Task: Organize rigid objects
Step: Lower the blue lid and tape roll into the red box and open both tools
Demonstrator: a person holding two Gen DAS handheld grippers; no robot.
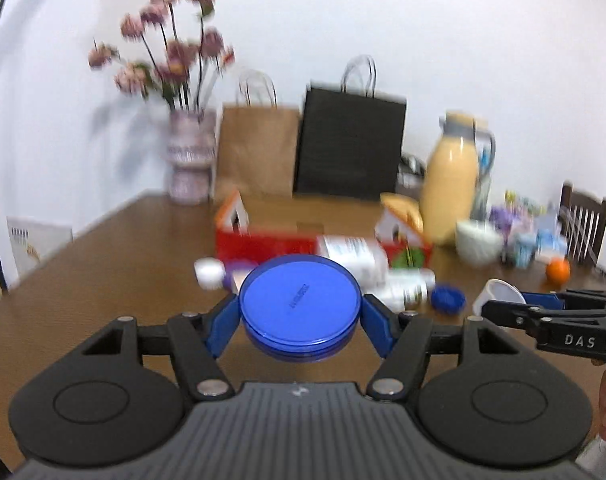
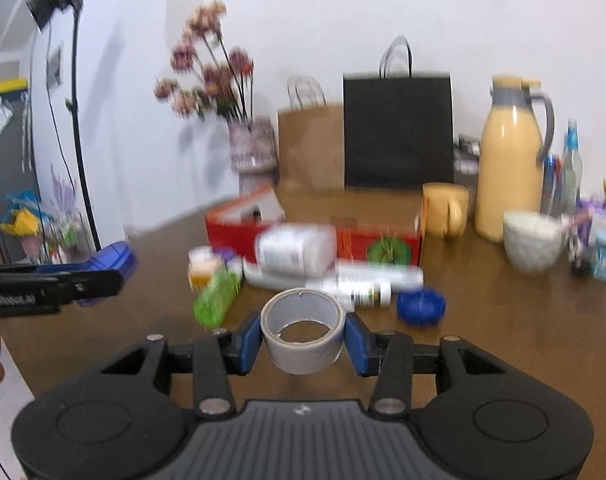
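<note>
Blue pads of the left hand-held gripper [image 1: 299, 322] clamp a round blue plastic lid [image 1: 299, 300]; the right hand-held gripper [image 2: 303, 340] squeezes a grey tape roll [image 2: 303, 330]. Both hang above the brown tabletop [image 2: 503, 320], short of the open red cardboard box [image 2: 315, 236]. Carry each level and release low inside.

We see a round blue lid [image 1: 299, 306] clamped flat and a grey tape roll [image 2: 303, 330] gripped upright; white bottles [image 2: 303, 252] lie toppled at 12 o'clock.
</note>
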